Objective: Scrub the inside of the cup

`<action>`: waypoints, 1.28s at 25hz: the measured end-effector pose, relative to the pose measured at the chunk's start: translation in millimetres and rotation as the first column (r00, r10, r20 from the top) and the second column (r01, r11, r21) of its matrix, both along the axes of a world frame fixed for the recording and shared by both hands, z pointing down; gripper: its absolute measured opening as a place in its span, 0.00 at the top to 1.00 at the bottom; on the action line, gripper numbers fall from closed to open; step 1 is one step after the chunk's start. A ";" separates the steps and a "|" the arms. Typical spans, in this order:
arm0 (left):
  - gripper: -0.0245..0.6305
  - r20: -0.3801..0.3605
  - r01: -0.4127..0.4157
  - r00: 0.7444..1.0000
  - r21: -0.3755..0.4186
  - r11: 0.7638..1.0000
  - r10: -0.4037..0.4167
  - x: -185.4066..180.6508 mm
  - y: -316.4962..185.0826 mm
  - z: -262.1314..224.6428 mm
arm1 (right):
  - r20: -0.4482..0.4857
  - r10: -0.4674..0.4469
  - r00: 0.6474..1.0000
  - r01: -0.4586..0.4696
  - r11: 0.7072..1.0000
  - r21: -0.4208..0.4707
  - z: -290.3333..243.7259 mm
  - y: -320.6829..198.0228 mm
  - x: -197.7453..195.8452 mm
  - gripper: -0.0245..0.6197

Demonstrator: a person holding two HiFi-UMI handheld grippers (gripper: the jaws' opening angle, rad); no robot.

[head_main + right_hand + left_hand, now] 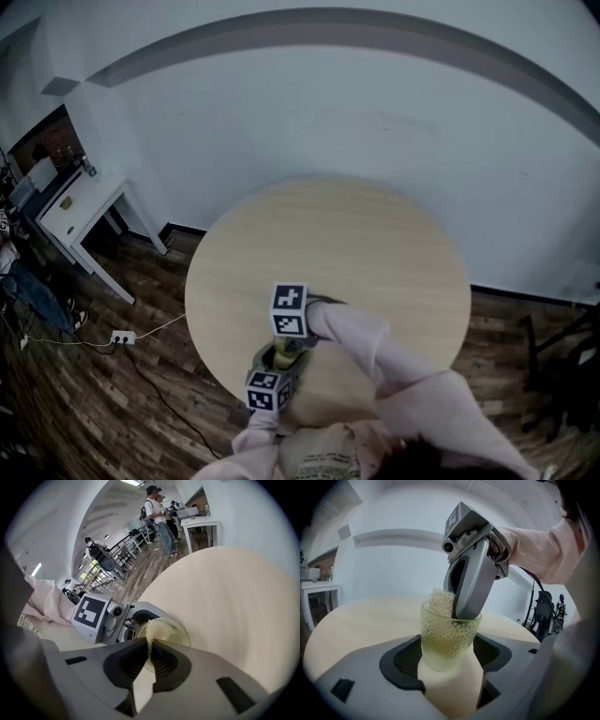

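A pale green, bumpy-walled glass cup (pixel 449 639) stands upright between the jaws of my left gripper (pixel 449 657), which is shut on its lower half. My right gripper (pixel 464 613) comes down from above with its tips inside the cup, shut on a yellowish mesh scrub pad (pixel 441 603) that sticks up over the rim. In the right gripper view the pad (pixel 151 631) is pinched between the closed jaws of the right gripper (pixel 151 641) over the cup's mouth (pixel 180 634). In the head view both grippers (pixel 278 370) (pixel 286 349) meet at the near edge of the round wooden table (pixel 356 253).
A white side table (pixel 80 211) stands at the far left by the wall. A power strip (pixel 122 336) and its cable lie on the wooden floor. A black stand (pixel 562 366) is to the right. People (pixel 154 508) stand far off.
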State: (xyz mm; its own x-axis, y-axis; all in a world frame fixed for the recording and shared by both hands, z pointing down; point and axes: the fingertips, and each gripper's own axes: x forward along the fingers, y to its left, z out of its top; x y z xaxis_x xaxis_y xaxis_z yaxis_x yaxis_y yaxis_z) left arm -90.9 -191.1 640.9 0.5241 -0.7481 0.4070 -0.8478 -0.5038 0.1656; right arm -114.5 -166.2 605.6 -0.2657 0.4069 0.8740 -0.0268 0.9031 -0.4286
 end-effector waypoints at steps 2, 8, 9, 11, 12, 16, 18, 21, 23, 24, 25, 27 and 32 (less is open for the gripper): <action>0.44 0.006 -0.005 1.000 0.003 1.000 0.005 1.9 -1.6 0.1 | 0.012 0.042 0.999 -0.041 0.999 -0.027 -2.2 -2.7 -0.3 0.92; 0.45 0.028 -0.012 1.000 0.008 1.000 0.012 1.7 0.5 0.3 | 0.028 0.170 0.985 -0.165 0.977 -0.132 -7.6 0.2 -7.1 0.92; 0.44 0.030 -0.013 0.999 0.008 1.000 0.013 1.5 0.0 0.4 | 0.027 0.183 0.983 -0.177 0.973 -0.147 -8.8 0.6 -8.5 0.92; 0.45 0.034 -0.014 0.999 0.007 1.000 0.014 0.6 -0.2 0.5 | 0.024 0.197 0.980 -0.191 0.969 -0.159 -9.7 0.7 -11.2 0.92; 0.45 0.037 -0.016 0.999 0.007 1.000 0.016 0.2 0.4 0.6 | 0.022 0.204 0.979 -0.198 0.967 -0.160 -9.5 0.8 -12.4 0.92; 0.45 0.054 -0.025 0.998 0.012 1.000 0.025 0.0 2.3 1.0 | 0.015 0.255 0.967 -0.248 0.952 -0.180 -9.8 -0.3 -15.5 0.92; 0.45 0.064 -0.031 0.998 0.015 0.999 0.030 -0.4 2.2 1.1 | 0.012 0.284 0.959 -0.277 0.942 -0.190 -10.4 -2.5 -17.1 0.92; 0.46 0.068 -0.034 0.997 0.016 0.999 0.033 -1.0 2.2 1.6 | 0.016 0.323 0.946 -0.313 0.928 -0.202 -11.6 -6.4 -19.6 0.92; 0.46 0.069 -0.036 0.997 0.015 0.999 0.035 -0.2 2.6 1.8 | 0.019 0.348 0.937 -0.337 0.919 -0.204 -11.6 -9.0 -19.2 0.92; 0.46 0.071 -0.037 0.997 0.016 0.999 0.036 0.1 2.8 1.8 | 0.019 0.361 0.932 -0.350 0.914 -0.204 -11.6 -10.4 -18.6 0.92; 0.46 0.073 -0.039 0.997 0.016 0.999 0.037 0.2 2.6 1.8 | 0.020 0.373 0.928 -0.361 0.910 -0.204 -11.6 -11.8 -18.1 0.92; 0.46 0.078 -0.042 0.996 0.019 0.999 0.040 -0.4 1.8 2.0 | 0.024 0.396 0.918 -0.383 0.900 -0.208 -11.8 -14.6 -18.1 0.92; 0.47 0.086 -0.045 0.995 0.023 0.999 0.043 -0.4 0.9 2.4 | 0.033 0.466 0.884 -0.446 0.863 -0.236 -13.1 -20.9 -17.2 0.92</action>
State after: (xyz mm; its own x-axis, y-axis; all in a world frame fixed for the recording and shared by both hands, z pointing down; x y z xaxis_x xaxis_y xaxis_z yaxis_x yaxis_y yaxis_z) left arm -91.3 -190.3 643.3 0.5209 -0.7358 0.4328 -0.8352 -0.5440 0.0805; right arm -131.7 -187.1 592.6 -0.5371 0.3969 0.7443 -0.3674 0.6842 -0.6300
